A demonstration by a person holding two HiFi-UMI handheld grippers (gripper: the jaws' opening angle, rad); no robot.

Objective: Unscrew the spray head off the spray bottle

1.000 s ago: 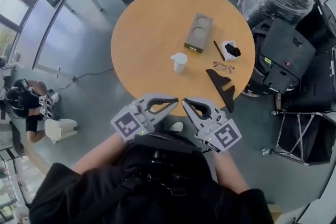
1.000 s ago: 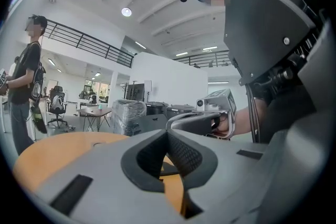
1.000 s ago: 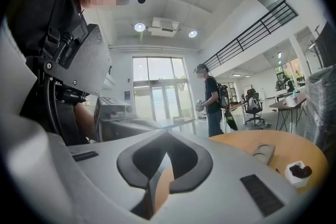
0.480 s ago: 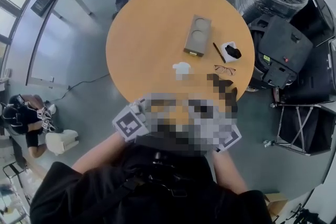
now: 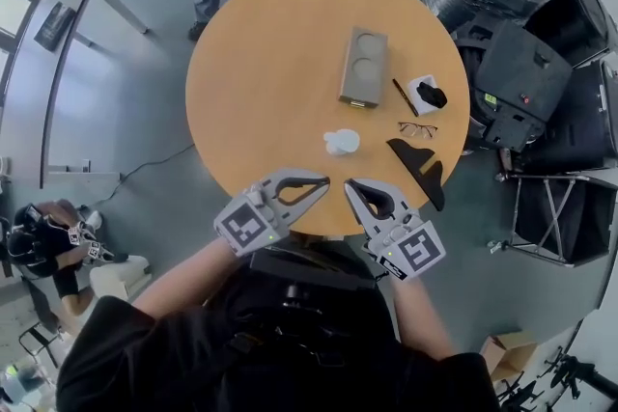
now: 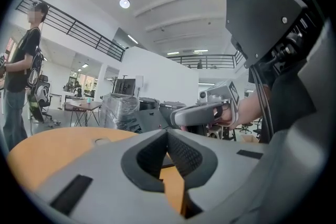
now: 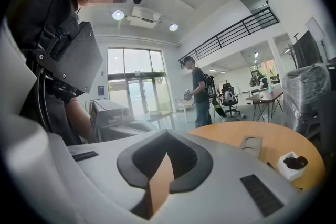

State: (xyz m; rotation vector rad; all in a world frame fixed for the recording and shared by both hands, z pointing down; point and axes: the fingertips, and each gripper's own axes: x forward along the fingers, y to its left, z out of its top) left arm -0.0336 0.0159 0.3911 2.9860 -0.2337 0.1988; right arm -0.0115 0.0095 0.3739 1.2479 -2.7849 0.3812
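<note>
wood round table (image 5: 261,63) w/ small white spray bottle (image 5: 341,142) on it near the front edge, untouched. left gripper (image 5: 322,180) & right gripper (image 5: 351,185) both jaws together, empty, side by side at the rim, prob. staged to reach for it.

Black short-sleeved top (image 5: 290,357) with straps (image 5: 243,335); grey left gripper (image 5: 324,179), right gripper (image 5: 349,183), each with black-and-white marker cube (image 5: 243,227).

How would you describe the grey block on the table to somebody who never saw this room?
Find the round orange wooden table. Right of its centre lies a flat grey rectangular block; it alone has two round hollows on top.
</note>
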